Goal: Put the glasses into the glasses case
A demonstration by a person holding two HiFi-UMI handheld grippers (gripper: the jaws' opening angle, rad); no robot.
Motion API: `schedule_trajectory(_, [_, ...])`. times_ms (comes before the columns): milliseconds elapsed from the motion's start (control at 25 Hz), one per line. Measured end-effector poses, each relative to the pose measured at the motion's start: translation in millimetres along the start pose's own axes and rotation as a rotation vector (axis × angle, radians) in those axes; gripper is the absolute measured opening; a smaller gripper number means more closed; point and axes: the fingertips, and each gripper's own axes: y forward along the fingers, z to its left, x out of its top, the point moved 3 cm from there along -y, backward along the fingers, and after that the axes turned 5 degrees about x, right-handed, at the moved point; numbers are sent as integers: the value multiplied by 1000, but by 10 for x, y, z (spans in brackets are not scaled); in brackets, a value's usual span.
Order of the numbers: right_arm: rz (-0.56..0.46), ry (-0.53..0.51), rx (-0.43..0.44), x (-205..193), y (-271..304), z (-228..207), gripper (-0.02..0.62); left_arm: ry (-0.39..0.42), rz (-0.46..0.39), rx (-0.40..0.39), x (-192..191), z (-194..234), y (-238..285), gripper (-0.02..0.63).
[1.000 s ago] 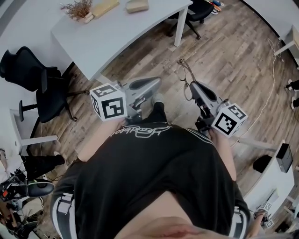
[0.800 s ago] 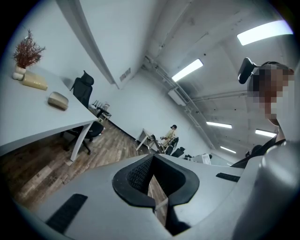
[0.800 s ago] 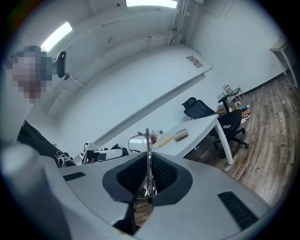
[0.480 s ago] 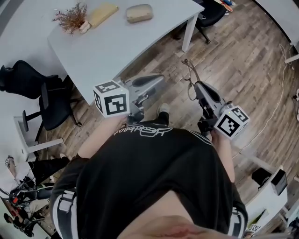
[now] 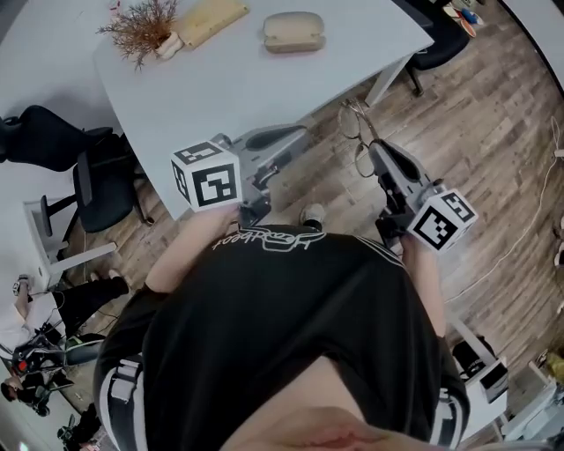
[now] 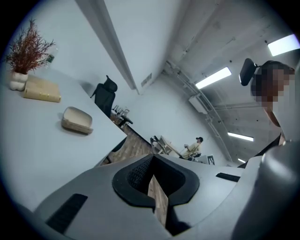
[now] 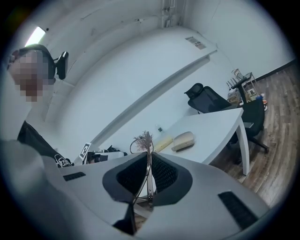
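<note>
Noted: right gripper [image 5: 370,151] clamped on glasses [image 5: 354,130] | left gripper [image 5: 298,134] together, empty | glasses case [image 5: 293,32] apparently closed on surface [image 5: 220,84], 11 o'clock of glasses | advise opening lid with left gripper first, keeping glasses level.

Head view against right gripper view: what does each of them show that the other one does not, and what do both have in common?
Only the head view shows the left gripper, the person's black shirt and the wooden floor below the grippers. Only the right gripper view shows the right gripper from close up, its jaws shut on the thin frame of the glasses, and a long white ledge on the wall. Both show the glasses, the white table, the tan glasses case and the dried plant.
</note>
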Motion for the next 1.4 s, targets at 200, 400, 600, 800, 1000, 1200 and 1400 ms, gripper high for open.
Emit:
schedule_trajectory(200, [29,-39,30,280,405,-59,29,-15,-60,19,311,285,-63,8])
schedule_trajectory(400, [44,-65,52,369,600,-36,29,-18,-88,36,407,398,-174,8])
schedule_trajectory(600, [52,-71,63,412,677,-69,29,-23,-113,59,460,464,-227,8])
schedule_trajectory(800, [64,-85,83,528,795,-174,29,-20,-134,75,549,531,-186,8])
schedule_trajectory(1000, [96,-80,117,666,1045,-359,29,-40,-154,105,689,714,-90,8])
schedule_trajectory(1200, [134,-76,131,878,1370,-668,29,-64,-181,143,935,980,42,8])
schedule_trajectory(1400, [162,-85,155,1176,1726,-976,29,-92,-210,179,1241,1294,218,8])
